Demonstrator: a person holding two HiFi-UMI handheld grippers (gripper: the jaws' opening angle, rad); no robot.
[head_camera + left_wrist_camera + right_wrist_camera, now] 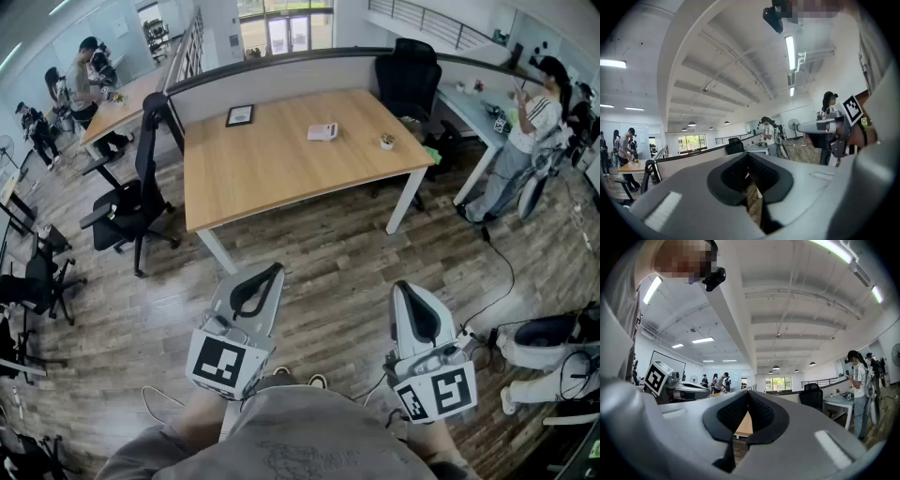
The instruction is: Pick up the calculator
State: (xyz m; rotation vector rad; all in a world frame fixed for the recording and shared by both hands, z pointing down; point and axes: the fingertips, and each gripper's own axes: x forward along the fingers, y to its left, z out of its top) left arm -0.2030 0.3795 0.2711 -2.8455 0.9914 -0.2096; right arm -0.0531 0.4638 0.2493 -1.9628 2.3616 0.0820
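Well, nothing is in hand yet. Farthest left, a black wheeled office chair (pixel 131 202) stands on the dark wood-plank floor (pixel 319 262) at the near left corner of the long pale wooden surface (pixel 262 173) on white legs. The left hand-held gripper (pixel 267 277), grey with black pads, is held low in front of the person and points level toward that surface. In its own view the pad tips meet and only a sliver of floor shows behind them, so it is closed on nothing.

Across the surface from left to right lie a small black-framed picture (pixel 240 115) at the far side, then the calculator (pixel 322 131), a small pale flat slab, and last a small white pot (pixel 386 142) near the right edge. The calculator sits right of centre and well back from the near edge, apart from both neighbours. Its longer side seems to run crosswise to the person — it is too small here to be certain.

The right hand-held gripper (pixel 408 295) is also held low and level. Its pads are together with nothing between them, and a strip of the wooden surface shows through the gap behind the tips.

The calculator lies ahead of both and well apart from them, across a stretch of floor — roughly on the line between the two. Neither is clearly nearer, though the left one stands a little closer to its line. I judge that a step forward and an opening of the jaws must come before any grasp.
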